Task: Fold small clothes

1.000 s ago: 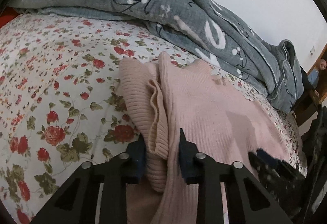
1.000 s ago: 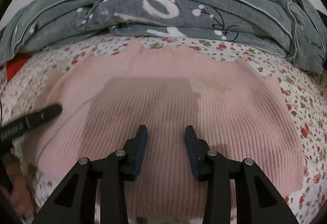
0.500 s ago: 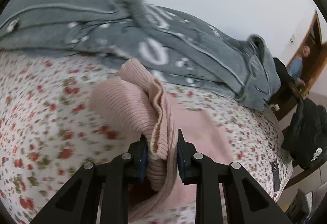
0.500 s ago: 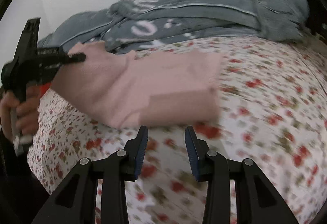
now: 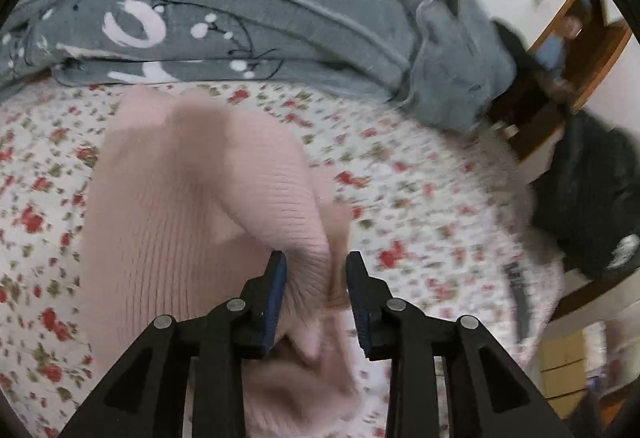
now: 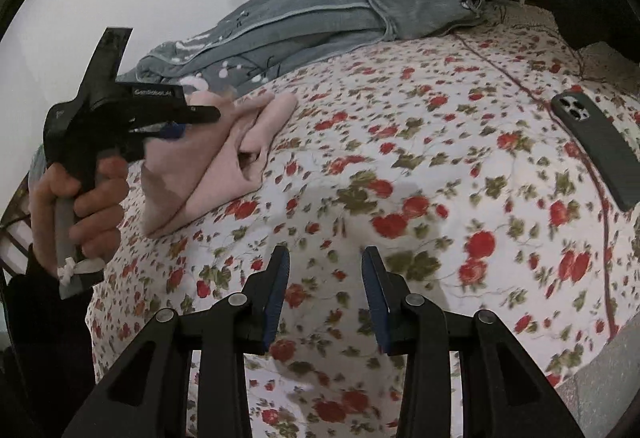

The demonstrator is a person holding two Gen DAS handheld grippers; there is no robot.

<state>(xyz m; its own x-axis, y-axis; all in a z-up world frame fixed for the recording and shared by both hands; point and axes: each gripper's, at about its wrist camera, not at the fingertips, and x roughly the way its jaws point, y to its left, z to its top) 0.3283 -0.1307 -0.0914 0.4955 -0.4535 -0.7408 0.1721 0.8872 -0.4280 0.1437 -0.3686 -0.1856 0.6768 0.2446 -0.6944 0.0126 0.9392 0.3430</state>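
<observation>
A pink ribbed knit sweater (image 5: 192, 206) lies on the floral bedsheet (image 5: 420, 198), partly folded over itself. My left gripper (image 5: 316, 278) is shut on a bunched edge of the sweater, which fills the gap between its blue pads. In the right wrist view the sweater (image 6: 224, 158) hangs from the left gripper (image 6: 188, 122) at the far left, lifted off the sheet. My right gripper (image 6: 325, 278) is open and empty over bare floral sheet (image 6: 400, 198), well to the right of the sweater.
A grey patterned quilt (image 5: 248, 18) is heaped along the back of the bed. A dark phone (image 6: 592, 146) lies on the sheet at the right. A black bag (image 5: 592, 198) and wooden furniture (image 5: 580, 50) stand beyond the bed's right edge.
My left gripper has carried the held sweater edge up and across to the right, folding the sweater over. My right gripper has swung off the sweater to bare sheet on the right.
</observation>
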